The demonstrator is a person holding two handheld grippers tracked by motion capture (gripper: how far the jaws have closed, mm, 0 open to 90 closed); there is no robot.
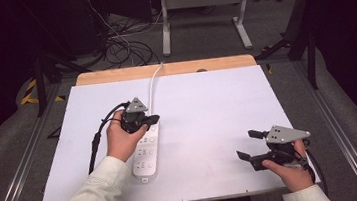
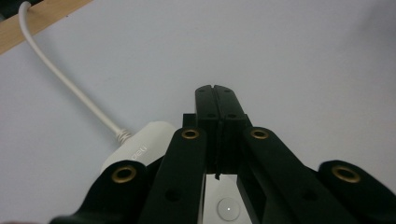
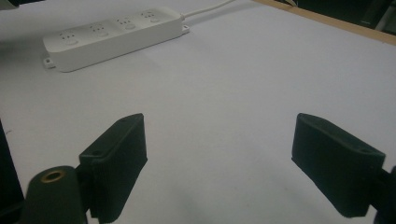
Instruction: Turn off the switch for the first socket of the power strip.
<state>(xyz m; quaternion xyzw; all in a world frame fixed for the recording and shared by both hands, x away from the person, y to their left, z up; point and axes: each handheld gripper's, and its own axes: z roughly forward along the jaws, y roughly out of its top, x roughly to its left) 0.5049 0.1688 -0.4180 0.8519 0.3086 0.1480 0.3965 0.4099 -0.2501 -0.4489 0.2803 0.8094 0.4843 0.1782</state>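
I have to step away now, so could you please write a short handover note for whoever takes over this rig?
Left gripper: jaws shut with nothing between them, held over the cord end of the power strip, above a round button on its top.
Right gripper: jaws wide open and empty, near the right front of the table, apart from the strip.
Power strip: lies flat on the white table, left of centre; its white cord runs off over the far edge. No plug in any socket.
Done: left gripper brought to the strip.
Left: probably pressing that button; whether it is touched yet cannot be told.
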